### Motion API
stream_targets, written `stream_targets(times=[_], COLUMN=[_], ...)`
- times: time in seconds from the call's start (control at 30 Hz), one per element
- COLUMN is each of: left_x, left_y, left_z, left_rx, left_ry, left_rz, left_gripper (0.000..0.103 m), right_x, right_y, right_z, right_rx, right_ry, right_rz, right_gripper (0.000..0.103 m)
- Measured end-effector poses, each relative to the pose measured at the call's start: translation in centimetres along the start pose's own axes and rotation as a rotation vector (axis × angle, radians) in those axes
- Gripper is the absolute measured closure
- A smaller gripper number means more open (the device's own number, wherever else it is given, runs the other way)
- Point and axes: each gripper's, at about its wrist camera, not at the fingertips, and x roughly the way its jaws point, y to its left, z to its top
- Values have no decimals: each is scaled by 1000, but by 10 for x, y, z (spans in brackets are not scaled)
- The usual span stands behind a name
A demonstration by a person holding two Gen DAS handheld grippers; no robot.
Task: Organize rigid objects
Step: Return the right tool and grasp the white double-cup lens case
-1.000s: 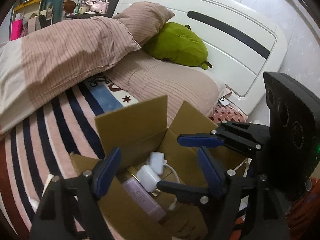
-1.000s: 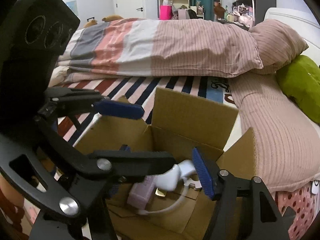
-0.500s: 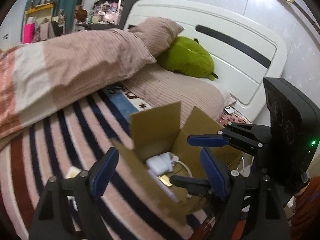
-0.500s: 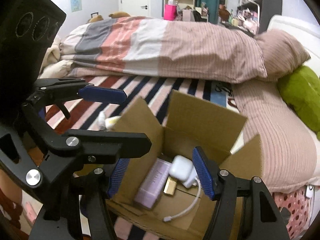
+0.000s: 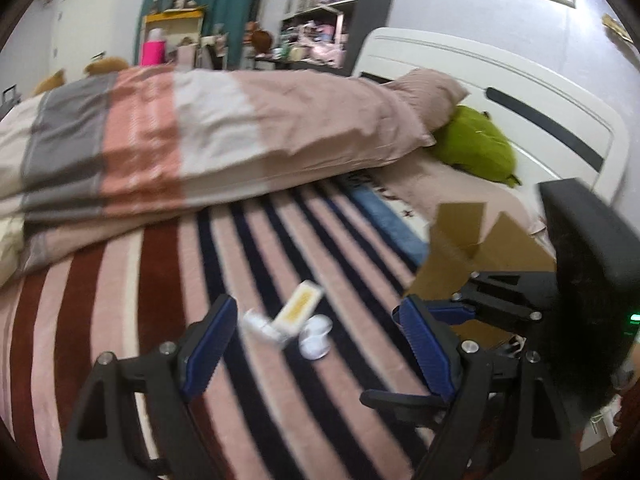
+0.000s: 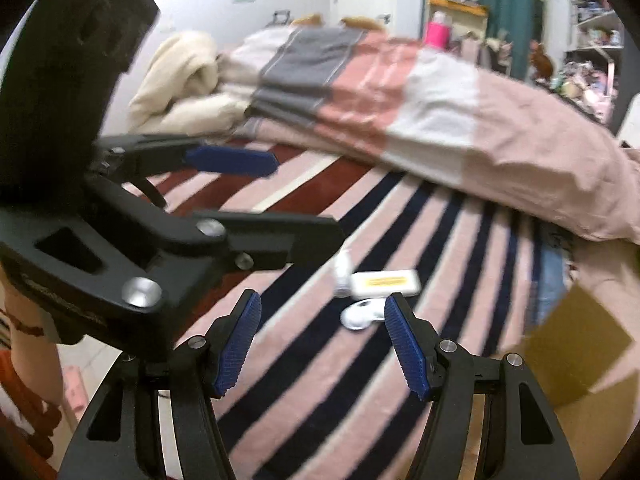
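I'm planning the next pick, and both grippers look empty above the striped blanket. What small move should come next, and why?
Probably ease the right gripper forward and down onto the round white case. Its jaws are open and already frame that case, which lies loose on the striped blanket beside the yellow-labelled box. The cardboard box waits to the right. The left gripper is also open and empty.

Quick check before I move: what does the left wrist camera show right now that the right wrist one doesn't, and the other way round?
Only the left wrist view shows the white headboard, the green plush and the pillow.

Only the right wrist view shows the cream blanket bunched at the far end.

Both show the striped bedspread, the folded duvet, the cardboard box, the small white items including a yellow-labelled one, and both open grippers: left gripper, right gripper.
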Motion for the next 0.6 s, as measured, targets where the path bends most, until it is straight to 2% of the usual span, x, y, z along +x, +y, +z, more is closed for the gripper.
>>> stream_targets(times=[0.1,0.17,0.27,0.33,0.5,0.53,0.6], left_x=[8,14,23,28,35,36,38], left_y=[17,27,38,43,43,42,43], left_z=[-18,-29,-42,-47,-51,-52,-52], left_rx=[-22,-45,-76,-94,-100,-98,-99], left_ry=[24,41,66,79,94,96,101], left_rz=[17,19,15,13,10,7,-1], left_gripper=[22,22,22,22,22,22,22], right_x=[44,69,102,119,147,150,151], right_y=[-3,-7,-22,-34,-50,-51,-48], right_z=[-6,-11,-23,-29,-37,-39,-42], right_rx=[45,71,71,67,56,50,37], right_ry=[88,119,118,111,93,99,108], right_rz=[37,15,-85,-119,-121,-121,-124], right_gripper=[42,42,42,42,42,48,50])
